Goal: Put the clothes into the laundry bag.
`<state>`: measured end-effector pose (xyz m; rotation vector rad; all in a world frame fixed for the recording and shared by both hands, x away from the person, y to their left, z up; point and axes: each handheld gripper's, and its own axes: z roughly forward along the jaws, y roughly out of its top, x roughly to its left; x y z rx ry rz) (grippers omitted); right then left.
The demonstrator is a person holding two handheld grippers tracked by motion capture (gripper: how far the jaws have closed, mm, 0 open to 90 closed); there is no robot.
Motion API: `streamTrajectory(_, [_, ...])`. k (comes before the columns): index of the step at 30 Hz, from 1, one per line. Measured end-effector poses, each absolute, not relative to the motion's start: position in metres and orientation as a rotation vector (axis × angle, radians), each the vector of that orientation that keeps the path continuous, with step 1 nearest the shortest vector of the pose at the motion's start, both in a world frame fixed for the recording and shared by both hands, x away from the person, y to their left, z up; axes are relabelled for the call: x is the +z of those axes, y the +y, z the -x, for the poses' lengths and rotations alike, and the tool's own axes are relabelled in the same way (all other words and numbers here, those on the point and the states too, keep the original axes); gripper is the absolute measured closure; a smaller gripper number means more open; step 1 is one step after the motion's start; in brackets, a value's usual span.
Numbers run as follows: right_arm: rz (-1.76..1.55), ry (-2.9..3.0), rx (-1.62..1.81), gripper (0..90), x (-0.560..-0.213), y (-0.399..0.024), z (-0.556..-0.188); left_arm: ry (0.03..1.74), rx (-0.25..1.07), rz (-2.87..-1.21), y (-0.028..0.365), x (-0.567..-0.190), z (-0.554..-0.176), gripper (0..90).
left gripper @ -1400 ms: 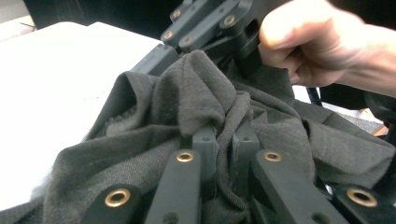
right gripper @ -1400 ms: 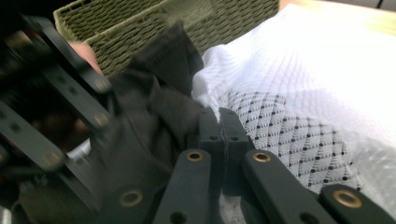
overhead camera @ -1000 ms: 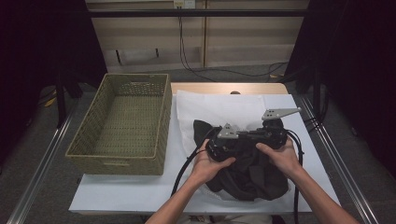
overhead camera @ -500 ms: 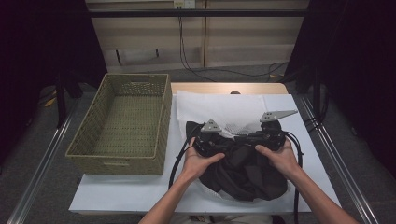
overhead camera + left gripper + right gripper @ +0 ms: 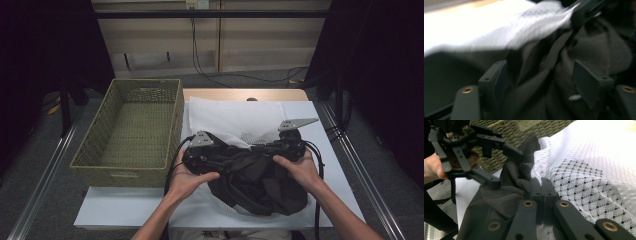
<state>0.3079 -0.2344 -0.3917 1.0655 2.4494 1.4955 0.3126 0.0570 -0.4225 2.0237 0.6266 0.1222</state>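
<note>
Dark cloth (image 5: pixel 255 182) lies bunched on the near middle of the desk (image 5: pixel 125 212), partly over a white mesh cloth (image 5: pixel 235 117) that spreads beyond it toward the far edge. At the dark cloth's right end the right gripper (image 5: pixel 543 185) has its jaws clenched on a fold of it, the two pads pressed together with fabric pinched between. At the dark cloth's left end the left gripper (image 5: pixel 544 77) has just been opening its jaws; they now stand apart, released, with loose folds of the dark cloth lying between them. Left of the dark cloth, beside the desk's left part, stands a green woven basket (image 5: pixel 100 145).
</note>
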Motion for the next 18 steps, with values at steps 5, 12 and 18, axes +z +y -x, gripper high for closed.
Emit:
streamTrajectory(5, [-1.060, 2.452, 1.493, 90.0, -0.392, -0.233, -0.308, 0.660, 0.148, -2.038, 0.074, -0.426, -0.301, 23.2])
streamTrajectory(12, [-1.067, 2.452, 1.492, 90.0, -0.391, -0.233, -0.308, 0.694, 0.166, -2.116, 0.068, -0.451, -0.302, 23.2])
streamTrajectory(18, [-1.058, 2.455, 1.494, 90.0, -0.391, -0.235, -0.308, 0.715, 0.216, -2.173, 0.058, -0.465, -0.313, 28.6])
